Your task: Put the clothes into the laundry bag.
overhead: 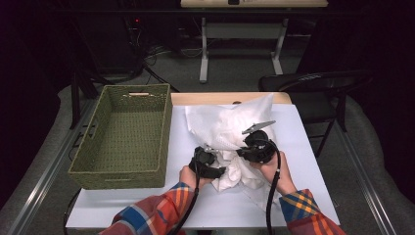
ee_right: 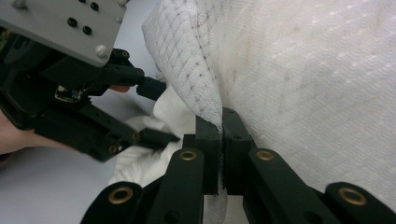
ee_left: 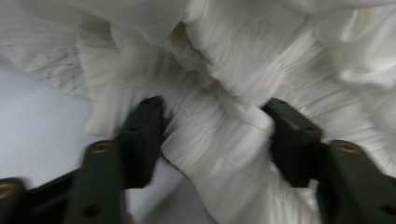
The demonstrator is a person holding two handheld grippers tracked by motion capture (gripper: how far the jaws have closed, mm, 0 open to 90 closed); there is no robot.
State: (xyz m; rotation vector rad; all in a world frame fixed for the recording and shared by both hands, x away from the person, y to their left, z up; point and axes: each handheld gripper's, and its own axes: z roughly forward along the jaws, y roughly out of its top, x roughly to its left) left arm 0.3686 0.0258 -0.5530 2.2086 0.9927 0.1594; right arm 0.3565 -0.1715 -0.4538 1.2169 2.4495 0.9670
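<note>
A white pillow (overhead: pixel 226 122) lies on the white table (overhead: pixel 293 196), with crumpled white cloth (ee_left: pixel 233 70) bunched at its near end. In the right gripper view, my right gripper (ee_right: pixel 220 125) is shut on the edge of a thin quilted white cover (ee_right: pixel 187 56) that lies against the pillow. My left gripper (ee_left: pixel 215 114) stands open, its jaws wide apart on either side of a fold of the crumpled cloth. The high view has the left gripper (overhead: pixel 221 169) and right gripper (overhead: pixel 241 152) close together at the pillow's near end. The left gripper (ee_right: pixel 161 112) also appears at the left of the right gripper view.
A green woven basket (overhead: pixel 122 132) sits at the table's left, its inside bare. A dark folding chair (overhead: pixel 318 85) stands past the far right corner. Bare table surface lies along the near edge and to the right of the pillow.
</note>
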